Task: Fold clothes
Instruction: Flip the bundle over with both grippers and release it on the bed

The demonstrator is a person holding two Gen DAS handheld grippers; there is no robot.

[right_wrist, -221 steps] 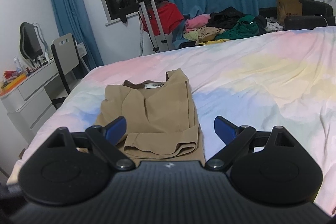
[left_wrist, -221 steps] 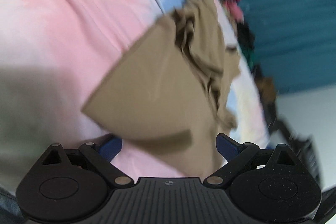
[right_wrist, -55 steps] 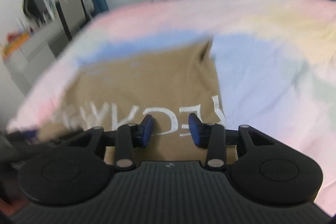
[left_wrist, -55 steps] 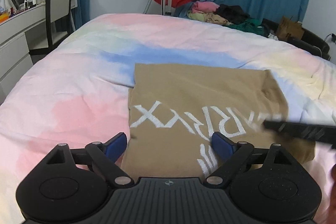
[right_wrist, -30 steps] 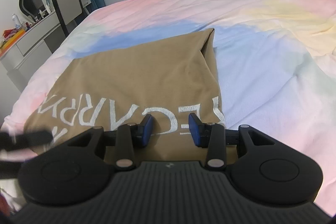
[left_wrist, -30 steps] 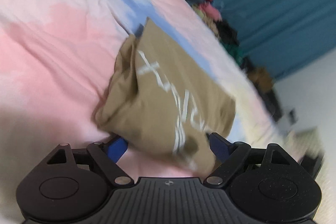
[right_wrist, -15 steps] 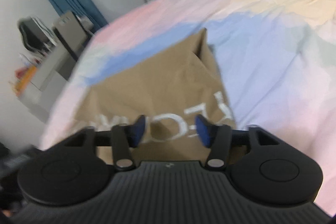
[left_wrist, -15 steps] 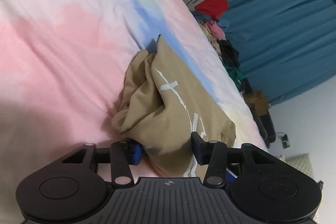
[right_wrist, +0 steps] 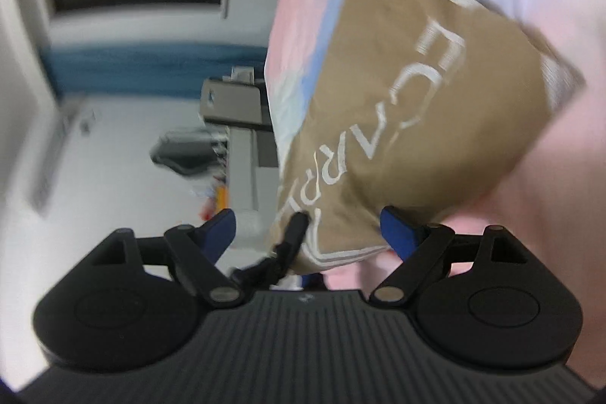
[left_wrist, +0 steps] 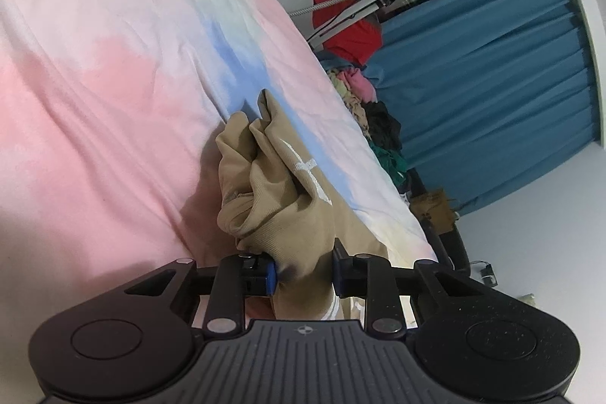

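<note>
The folded tan T-shirt point(left_wrist: 280, 184) with white lettering lies on the pastel bedspread point(left_wrist: 94, 70). My left gripper point(left_wrist: 303, 275) is shut on the shirt's bunched near edge and lifts it a little. In the blurred, rolled right wrist view the same shirt point(right_wrist: 397, 93) shows its white lettering. My right gripper point(right_wrist: 306, 230) is open, its blue fingertips point(right_wrist: 394, 228) on either side of the shirt's near end. A dark part of the other gripper point(right_wrist: 291, 233) shows between them.
A heap of unfolded clothes point(left_wrist: 371, 116) lies past the bed's far edge, by blue curtains point(left_wrist: 492, 70) and a stand with a red garment point(left_wrist: 352, 33). A desk and chair point(right_wrist: 235, 101) stand beside the bed.
My left gripper has closed tighter on the bunched shirt edge. My right gripper has opened wide and rolled sharply sideways, so the bed now appears tilted in its view.
</note>
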